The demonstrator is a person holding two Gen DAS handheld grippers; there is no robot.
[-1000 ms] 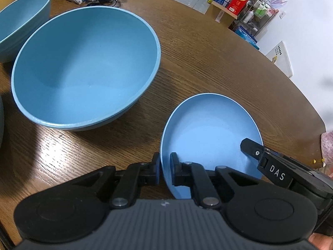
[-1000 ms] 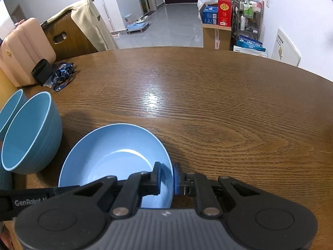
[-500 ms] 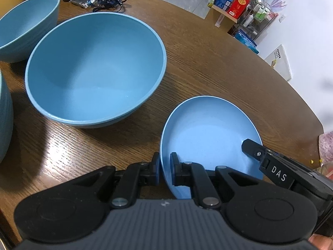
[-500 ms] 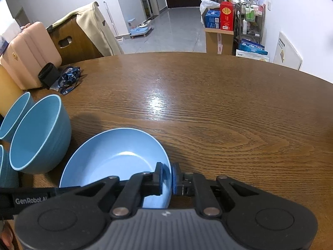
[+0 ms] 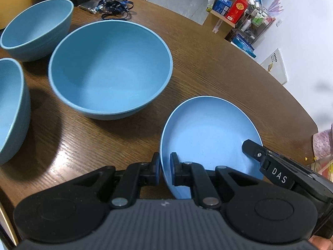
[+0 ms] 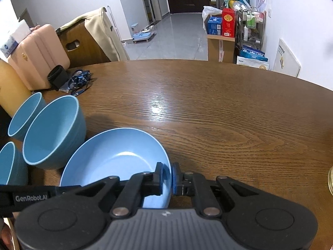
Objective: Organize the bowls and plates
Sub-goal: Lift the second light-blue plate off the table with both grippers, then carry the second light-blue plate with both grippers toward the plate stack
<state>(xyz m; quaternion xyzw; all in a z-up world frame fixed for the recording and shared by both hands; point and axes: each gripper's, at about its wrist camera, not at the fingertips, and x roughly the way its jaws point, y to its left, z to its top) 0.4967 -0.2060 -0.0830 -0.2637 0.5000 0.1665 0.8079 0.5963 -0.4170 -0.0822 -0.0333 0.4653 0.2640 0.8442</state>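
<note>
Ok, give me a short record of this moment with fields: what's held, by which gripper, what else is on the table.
held item: shallow blue plate
left gripper: shut on the plate's near-left rim
right gripper: shut on the plate's right rim
large bowl: upright on the table, left of the plate
other bowls: far bowl behind it, another bowl at the left edge
surface: brown wooden table
clutter: blue lanyard at the far edge

Round wooden table point(image 5: 208, 66), three blue bowls point(image 5: 110, 68), lanyards point(image 5: 114, 6), black pouch point(image 6: 57, 76)
</note>
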